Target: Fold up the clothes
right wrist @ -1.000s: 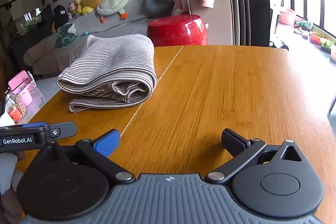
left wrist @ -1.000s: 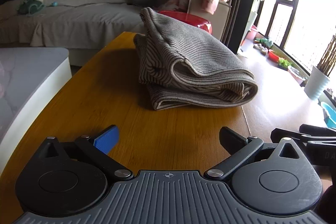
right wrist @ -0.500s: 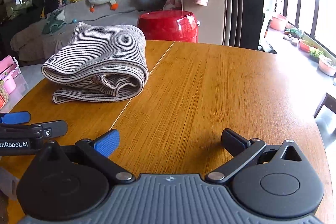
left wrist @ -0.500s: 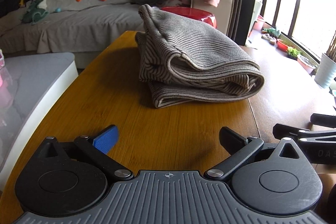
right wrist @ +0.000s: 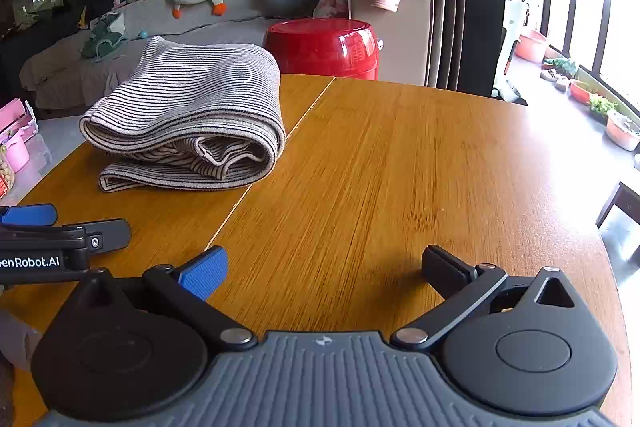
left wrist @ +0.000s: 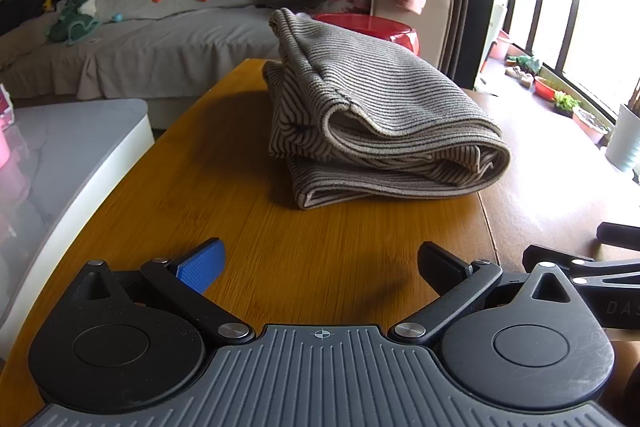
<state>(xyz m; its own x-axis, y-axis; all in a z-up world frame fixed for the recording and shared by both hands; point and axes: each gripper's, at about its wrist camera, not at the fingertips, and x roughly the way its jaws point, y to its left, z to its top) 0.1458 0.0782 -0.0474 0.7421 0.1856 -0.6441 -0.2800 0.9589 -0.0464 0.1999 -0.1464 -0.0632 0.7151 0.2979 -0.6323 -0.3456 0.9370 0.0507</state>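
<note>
Both claws, left gripper [left wrist: 320,267] and right gripper [right wrist: 324,269], gaping empty | striped garment [left wrist: 372,123] lying folded mid-frame on table [right wrist: 400,167] | looking soft, light, floppy | favouring pinching near rolled edge

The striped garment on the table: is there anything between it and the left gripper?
Nothing visible stands in the way. The folded striped garment lies straight ahead of the open left gripper, with only bare wooden table between them. The right gripper, also open, is off to the side and not in that path.
</note>
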